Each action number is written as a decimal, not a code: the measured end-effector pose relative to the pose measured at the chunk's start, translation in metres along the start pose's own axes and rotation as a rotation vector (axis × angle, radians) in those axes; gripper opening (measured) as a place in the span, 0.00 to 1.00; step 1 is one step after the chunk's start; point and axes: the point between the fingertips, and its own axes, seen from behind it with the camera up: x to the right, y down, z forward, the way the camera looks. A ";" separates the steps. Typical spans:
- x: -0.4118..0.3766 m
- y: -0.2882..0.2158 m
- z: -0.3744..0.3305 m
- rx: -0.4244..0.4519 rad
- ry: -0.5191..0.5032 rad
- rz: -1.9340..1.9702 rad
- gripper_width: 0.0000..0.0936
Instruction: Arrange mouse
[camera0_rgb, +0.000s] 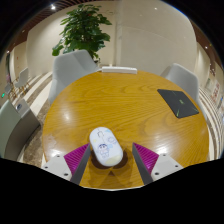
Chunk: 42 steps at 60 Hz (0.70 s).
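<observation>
A white mouse (105, 146) with a small blue drawing on its back lies on the round wooden table (120, 100), near the table's front edge. My gripper (111, 159) is open. The mouse rests on the table between the two fingers, with a gap at each side. The left pink pad (76, 155) and the right pink pad (146, 155) stand apart from it.
A dark mouse pad (177, 102) lies on the table at the far right. Grey chairs (72, 66) stand round the table. A green potted plant (82, 28) stands beyond the table at the back.
</observation>
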 end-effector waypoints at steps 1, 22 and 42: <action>0.001 -0.001 0.001 -0.001 0.002 0.003 0.93; 0.008 -0.022 0.026 0.012 0.019 0.039 0.89; 0.005 -0.024 0.024 -0.015 0.035 0.027 0.37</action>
